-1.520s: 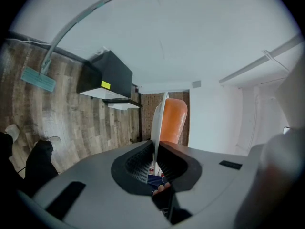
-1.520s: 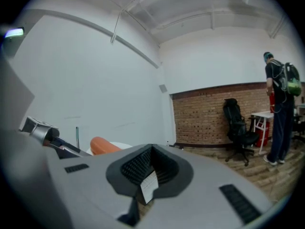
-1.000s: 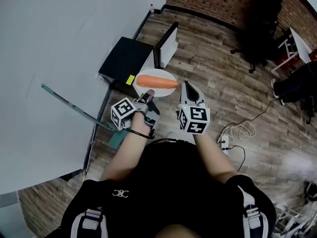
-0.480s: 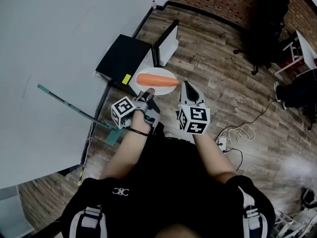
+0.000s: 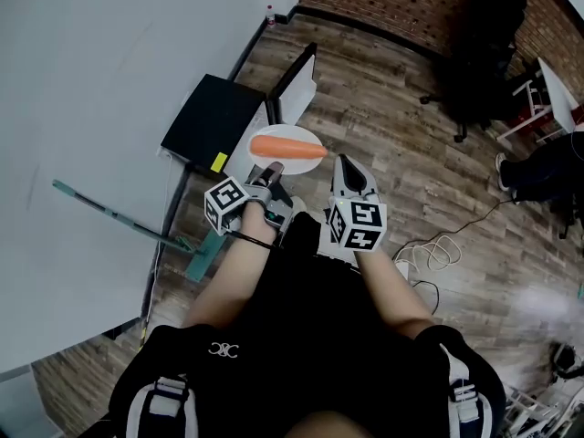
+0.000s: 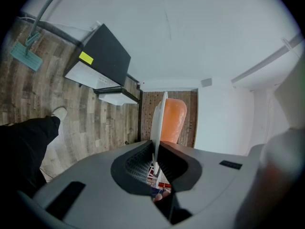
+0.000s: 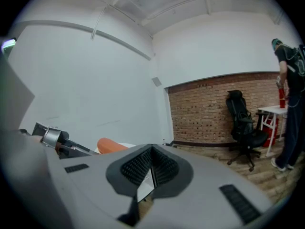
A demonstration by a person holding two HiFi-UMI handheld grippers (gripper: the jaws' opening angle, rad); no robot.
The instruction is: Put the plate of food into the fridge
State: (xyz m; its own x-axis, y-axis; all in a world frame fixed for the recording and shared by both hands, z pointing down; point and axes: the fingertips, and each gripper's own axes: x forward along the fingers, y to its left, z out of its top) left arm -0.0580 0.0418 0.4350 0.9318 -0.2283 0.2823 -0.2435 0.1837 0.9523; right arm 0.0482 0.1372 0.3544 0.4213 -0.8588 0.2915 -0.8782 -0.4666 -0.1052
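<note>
Head view: my left gripper (image 5: 271,172) pinches the plate (image 5: 297,165) at its 6 o'clock rim, right gripper (image 5: 342,161) closed empty; a tilt could roll the carrot (image 5: 288,148) off.

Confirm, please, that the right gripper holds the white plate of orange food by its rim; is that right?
No: the left gripper holds the white plate of orange food by its rim, as the left gripper view shows.
</note>
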